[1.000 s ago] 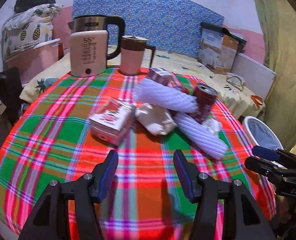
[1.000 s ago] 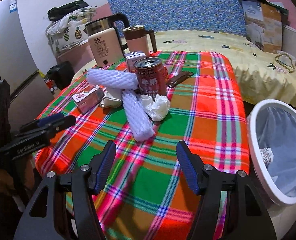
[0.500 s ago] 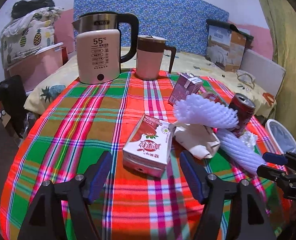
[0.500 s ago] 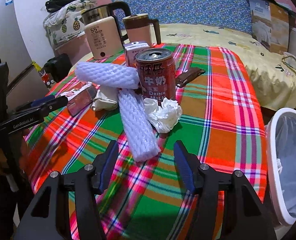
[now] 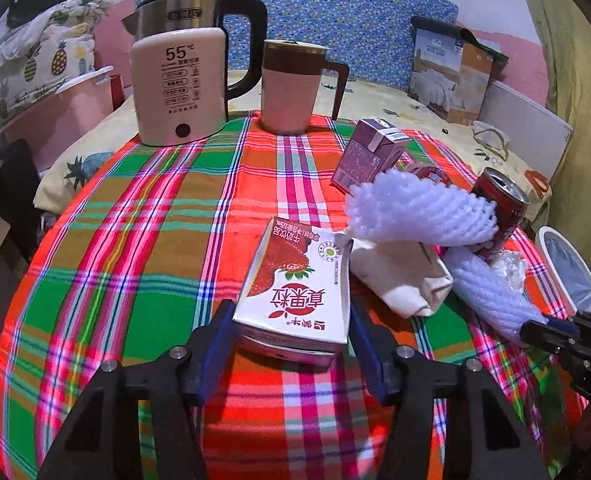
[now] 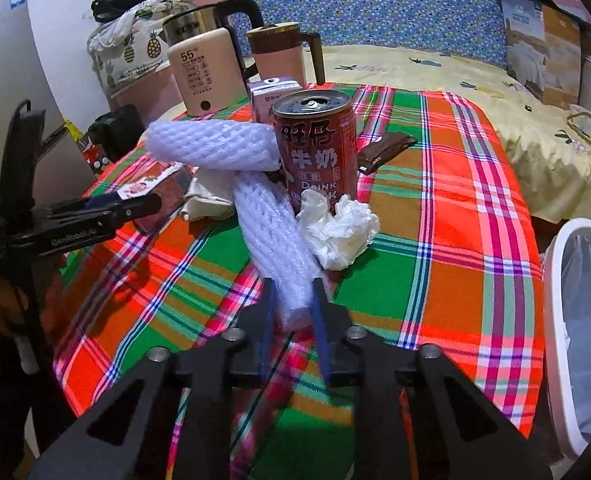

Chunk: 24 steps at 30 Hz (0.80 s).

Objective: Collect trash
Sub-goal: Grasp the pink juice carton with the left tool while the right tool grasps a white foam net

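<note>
The carton (image 5: 297, 292) lies flat on the plaid bench (image 5: 143, 240), its near end between the spread jaws of the left gripper (image 5: 291, 344), whether touching I cannot tell. Only the right view shows the right gripper (image 6: 292, 312) pinching the near end of a foam sleeve (image 6: 273, 236), beside the tissue (image 6: 337, 232) and can (image 6: 315, 148). The bin (image 6: 555, 300) stands just off the bench's right edge. Both grippers reach in low from the near side.

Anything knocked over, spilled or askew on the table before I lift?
No spill visible. The strawberry carton lies flat between the left gripper's open fingers. The purple carton leans tilted. One foam sleeve rests on the one the right gripper pinches.
</note>
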Each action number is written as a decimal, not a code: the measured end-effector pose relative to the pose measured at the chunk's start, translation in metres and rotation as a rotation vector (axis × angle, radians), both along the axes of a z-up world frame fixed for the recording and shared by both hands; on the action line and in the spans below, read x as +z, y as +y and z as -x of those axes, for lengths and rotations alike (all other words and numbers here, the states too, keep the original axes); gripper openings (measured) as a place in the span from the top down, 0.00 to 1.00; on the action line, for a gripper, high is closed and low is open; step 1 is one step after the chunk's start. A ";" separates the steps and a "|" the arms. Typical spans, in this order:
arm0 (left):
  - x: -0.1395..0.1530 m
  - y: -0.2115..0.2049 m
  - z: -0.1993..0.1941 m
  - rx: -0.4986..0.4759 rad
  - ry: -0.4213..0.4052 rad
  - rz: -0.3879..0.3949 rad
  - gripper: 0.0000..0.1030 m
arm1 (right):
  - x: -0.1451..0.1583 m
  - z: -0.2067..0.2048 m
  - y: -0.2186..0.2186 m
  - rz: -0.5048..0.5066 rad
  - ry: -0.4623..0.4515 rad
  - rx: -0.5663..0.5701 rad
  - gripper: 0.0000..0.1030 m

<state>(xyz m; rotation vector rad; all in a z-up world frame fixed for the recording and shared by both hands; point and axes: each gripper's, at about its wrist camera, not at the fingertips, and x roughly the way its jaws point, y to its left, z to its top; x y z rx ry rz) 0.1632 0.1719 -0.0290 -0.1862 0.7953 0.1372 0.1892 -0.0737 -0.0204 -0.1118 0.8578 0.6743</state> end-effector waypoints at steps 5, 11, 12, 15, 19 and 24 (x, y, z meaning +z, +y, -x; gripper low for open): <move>-0.002 -0.008 0.019 0.030 -0.015 0.036 0.46 | 0.000 0.009 -0.008 -0.012 0.010 0.000 0.88; 0.001 -0.023 0.047 0.047 -0.026 0.062 0.46 | 0.004 0.021 -0.018 -0.035 0.014 -0.009 0.88; 0.001 -0.026 0.051 0.046 -0.027 0.064 0.46 | 0.005 0.023 -0.020 -0.038 0.013 -0.010 0.88; 0.006 -0.036 0.063 0.037 -0.033 0.072 0.46 | 0.009 0.029 -0.024 -0.052 0.008 -0.012 0.88; 0.014 -0.052 0.077 0.018 -0.050 0.080 0.46 | 0.014 0.036 -0.029 -0.072 -0.001 -0.018 0.88; 0.025 -0.072 0.087 -0.022 -0.074 0.089 0.46 | 0.018 0.042 -0.041 -0.089 -0.016 -0.039 0.88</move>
